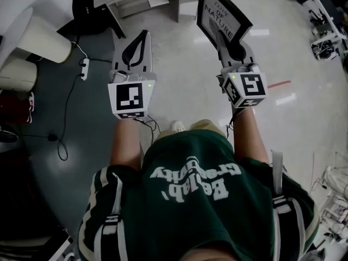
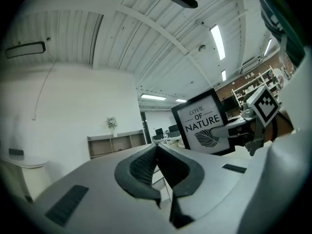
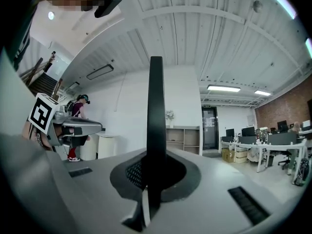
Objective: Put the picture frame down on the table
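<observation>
The picture frame (image 1: 223,12) is running off the head view's top edge, and the right gripper view is showing it only edge-on, as a dark bar. Its printed face is turning toward the left gripper (image 1: 142,37). Bare floor (image 1: 179,86) is lying open between the grippers. The right gripper (image 1: 224,39) is clamping the frame by one edge. The left gripper's jaws are pressing together on nothing, well apart from it.

The frame (image 1: 222,12) had a smooth black border around a matt paper print; the floor (image 1: 174,58) was glossy.
</observation>
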The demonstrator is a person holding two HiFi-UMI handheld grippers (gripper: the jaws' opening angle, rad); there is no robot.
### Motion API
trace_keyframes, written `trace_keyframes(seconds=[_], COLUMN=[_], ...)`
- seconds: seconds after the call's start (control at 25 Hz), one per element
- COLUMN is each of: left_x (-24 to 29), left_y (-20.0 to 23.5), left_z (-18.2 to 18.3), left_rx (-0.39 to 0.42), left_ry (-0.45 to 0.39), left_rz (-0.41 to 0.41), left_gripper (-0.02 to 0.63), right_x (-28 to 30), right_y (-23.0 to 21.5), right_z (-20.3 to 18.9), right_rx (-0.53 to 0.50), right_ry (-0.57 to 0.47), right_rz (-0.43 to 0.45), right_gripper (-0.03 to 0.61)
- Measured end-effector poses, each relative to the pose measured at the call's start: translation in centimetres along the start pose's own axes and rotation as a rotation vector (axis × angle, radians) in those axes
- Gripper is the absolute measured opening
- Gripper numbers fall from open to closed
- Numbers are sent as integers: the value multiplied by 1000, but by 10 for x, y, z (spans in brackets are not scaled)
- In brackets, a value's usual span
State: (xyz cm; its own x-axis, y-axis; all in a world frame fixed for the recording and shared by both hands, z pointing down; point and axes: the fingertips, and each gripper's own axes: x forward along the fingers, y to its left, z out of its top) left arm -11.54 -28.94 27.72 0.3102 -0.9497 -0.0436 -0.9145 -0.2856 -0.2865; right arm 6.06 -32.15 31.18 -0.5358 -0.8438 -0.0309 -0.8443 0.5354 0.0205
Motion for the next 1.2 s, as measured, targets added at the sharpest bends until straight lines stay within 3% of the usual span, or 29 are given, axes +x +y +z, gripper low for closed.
trace_keyframes(seconds=[0.44,0.6,1.2], left_x=[9,10,8], left_y=[5,0,0], left_z=[-15,-16,-22], left_rx=[-25,-54,-19], left_ry=[-10,-13,-13], left_rz=[15,-18,-36], left_gripper=[18,18,18], right_x=[-6,-5,9], right_y=[-7,-6,3], right_z=[-10,-14,-24], right_rx=[-4,4,21], right_ry=[7,11,3], right_rz=[-42,-39,2], right_gripper=[38,38,38])
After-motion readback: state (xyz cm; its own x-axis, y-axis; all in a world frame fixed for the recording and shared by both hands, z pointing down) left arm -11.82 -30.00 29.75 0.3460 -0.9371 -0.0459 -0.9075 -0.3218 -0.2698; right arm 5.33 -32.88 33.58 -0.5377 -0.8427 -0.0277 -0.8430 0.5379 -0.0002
